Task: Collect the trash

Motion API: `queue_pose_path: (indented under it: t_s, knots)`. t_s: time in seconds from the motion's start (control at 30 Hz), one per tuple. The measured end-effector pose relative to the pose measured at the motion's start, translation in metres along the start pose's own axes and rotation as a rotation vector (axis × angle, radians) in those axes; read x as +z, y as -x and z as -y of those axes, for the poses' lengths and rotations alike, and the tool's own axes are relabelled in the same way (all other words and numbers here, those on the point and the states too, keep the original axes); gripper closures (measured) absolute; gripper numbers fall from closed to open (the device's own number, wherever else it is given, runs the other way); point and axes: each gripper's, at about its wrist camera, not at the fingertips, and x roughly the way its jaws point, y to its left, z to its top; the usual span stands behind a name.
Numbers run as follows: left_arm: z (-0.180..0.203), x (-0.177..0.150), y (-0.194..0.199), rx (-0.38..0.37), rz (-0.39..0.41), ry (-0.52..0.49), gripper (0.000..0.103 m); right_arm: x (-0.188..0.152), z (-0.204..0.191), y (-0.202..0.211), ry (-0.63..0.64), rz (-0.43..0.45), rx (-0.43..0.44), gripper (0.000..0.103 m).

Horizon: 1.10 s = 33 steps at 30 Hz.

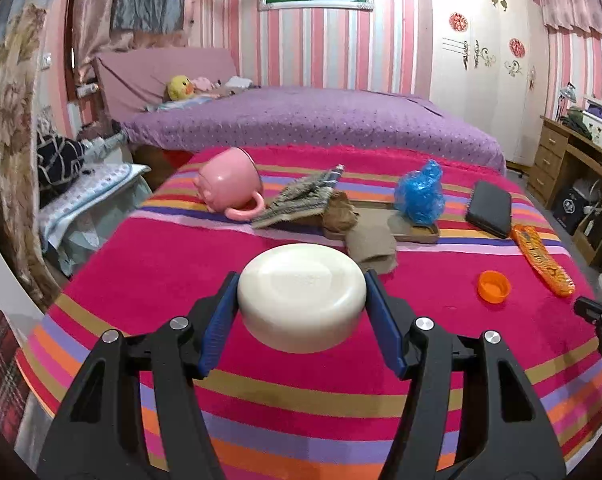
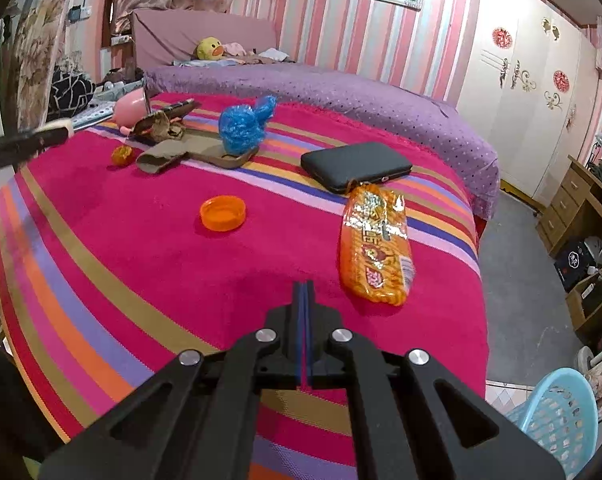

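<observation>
Trash on the blanket (image 2: 149,280): one orange cap (image 2: 223,213), one snack wrapper (image 2: 375,246), one blue bag (image 2: 243,126); left gripper (image 1: 301,300) grasping one white disc (image 1: 301,296), right gripper (image 2: 303,286) clenched.

A white round lid (image 1: 302,297) sits gripped at frame centre. An orange cap (image 2: 223,213) lies open-side up mid-frame, an orange wrapper (image 2: 375,244) flat to its right, crumpled blue plastic (image 2: 245,124) above.
</observation>
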Motion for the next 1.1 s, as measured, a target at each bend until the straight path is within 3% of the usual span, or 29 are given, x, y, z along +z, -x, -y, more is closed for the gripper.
queue_pose_path:
  t_s: [0.23,0.37,0.5,0.8,1.1]
  knots:
    - [0.011,-0.002,0.002,0.006,0.025,-0.031,0.042,-0.006,0.003,0.001,0.016,-0.008,-0.008,0.102]
    - [0.012,-0.004,-0.007,-0.006,-0.023,-0.009,0.042,-0.003,0.008,0.004,-0.006,0.013,0.007,0.102]
    - [0.017,-0.003,-0.002,0.010,0.015,-0.027,0.042,-0.007,0.007,0.004,0.011,0.005,0.009,0.103]
    - [0.033,-0.009,0.000,0.000,0.006,-0.041,0.042,-0.008,0.014,0.020,-0.010,0.028,0.046,0.102]
    - [0.094,-0.011,0.020,-0.065,0.040,-0.128,0.042,-0.022,0.054,0.056,-0.053,0.060,-0.008,0.102]
